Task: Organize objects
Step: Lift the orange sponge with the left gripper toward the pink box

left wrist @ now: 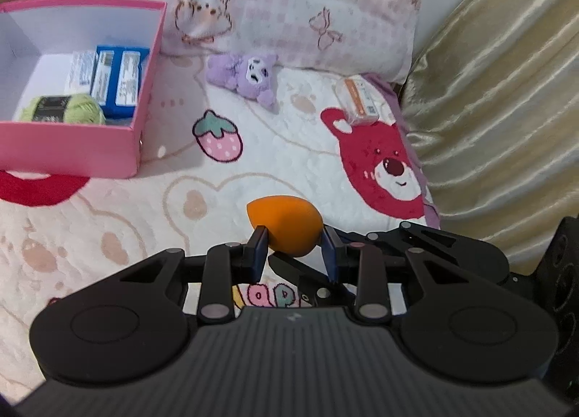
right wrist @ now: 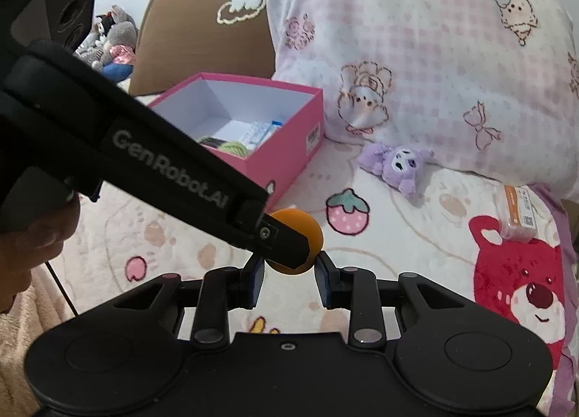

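Left tongs (left wrist: pixel 294 243): pinched on a soft orange egg-shaped makeup sponge (left wrist: pixel 286 225), one dark blue pad against each flank, the sponge held clear above the bedspread.

Right tongs (right wrist: pixel 288 277): my blue pads stood at the lower sides of the same orange sponge (right wrist: pixel 302 236). The left tool's arm crossed in front and hid most of the sponge, so I could not tell whether my pads pressed on it. Grey lettering on that arm read "Gen Robot.AI".

White plush bedspread (left wrist: pixel 282 149), printed with a pink strawberry and a red bear face: it lay under everything; coloured letters on it showed below the left tongs, too covered to read.

Open pink cardboard box with white lining (left wrist: pixel 108 145): on the bedspread, up and left of the sponge, well apart from it. It held a ball of light green yarn (left wrist: pixel 61 109) with a dark band, and blue and white packets (left wrist: pixel 115 80) whose print was too blurred to read. Its left part was cut off in the left view.

Small purple plush toy (left wrist: pixel 246 73): against the foot of the pink checked pillow (left wrist: pixel 289 0).

Small orange-and-white carton (left wrist: pixel 358 100): on the bear's ear, print illegible.

Gold satin fabric (left wrist: pixel 506 91): at the right edge.
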`<state>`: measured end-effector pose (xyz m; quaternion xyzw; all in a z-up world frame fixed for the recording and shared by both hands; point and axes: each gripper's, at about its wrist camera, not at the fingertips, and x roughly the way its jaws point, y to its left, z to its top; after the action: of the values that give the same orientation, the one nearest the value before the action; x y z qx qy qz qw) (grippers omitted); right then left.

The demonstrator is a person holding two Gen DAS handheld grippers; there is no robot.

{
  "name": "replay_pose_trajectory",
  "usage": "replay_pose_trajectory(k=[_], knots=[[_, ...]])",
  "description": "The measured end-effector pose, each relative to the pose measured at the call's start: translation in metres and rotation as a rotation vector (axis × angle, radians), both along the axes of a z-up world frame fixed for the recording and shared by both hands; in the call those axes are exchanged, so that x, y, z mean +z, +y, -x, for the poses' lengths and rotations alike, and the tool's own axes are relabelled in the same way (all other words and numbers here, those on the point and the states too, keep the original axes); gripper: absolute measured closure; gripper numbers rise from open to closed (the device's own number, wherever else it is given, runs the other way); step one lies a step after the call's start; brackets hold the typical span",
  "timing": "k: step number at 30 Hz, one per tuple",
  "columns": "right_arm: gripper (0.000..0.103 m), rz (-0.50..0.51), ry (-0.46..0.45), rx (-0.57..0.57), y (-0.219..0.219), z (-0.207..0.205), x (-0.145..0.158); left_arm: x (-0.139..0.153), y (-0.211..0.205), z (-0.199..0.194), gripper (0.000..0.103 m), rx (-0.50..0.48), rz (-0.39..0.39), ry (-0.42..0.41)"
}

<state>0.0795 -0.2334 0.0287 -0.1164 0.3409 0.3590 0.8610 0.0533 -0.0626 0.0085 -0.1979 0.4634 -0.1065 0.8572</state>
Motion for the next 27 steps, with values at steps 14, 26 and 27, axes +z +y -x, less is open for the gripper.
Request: replay_pose_trajectory(k=[14,26,27], knots=[[0.068,0.029,-0.065,0.112,0.032,0.011,0.038,0.035,0.035,0.027,0.072,0.034,0.009,-0.069],[0.068,0.059,-0.154,0.201,0.081,0.005,0.051,0.048,0.093,0.026,0.072,0.091,0.051,-0.098],[0.068,0.062,-0.159,0.207,0.085,0.004,0.053,0.049,0.097,0.025,0.072,0.097,0.046,-0.103]])
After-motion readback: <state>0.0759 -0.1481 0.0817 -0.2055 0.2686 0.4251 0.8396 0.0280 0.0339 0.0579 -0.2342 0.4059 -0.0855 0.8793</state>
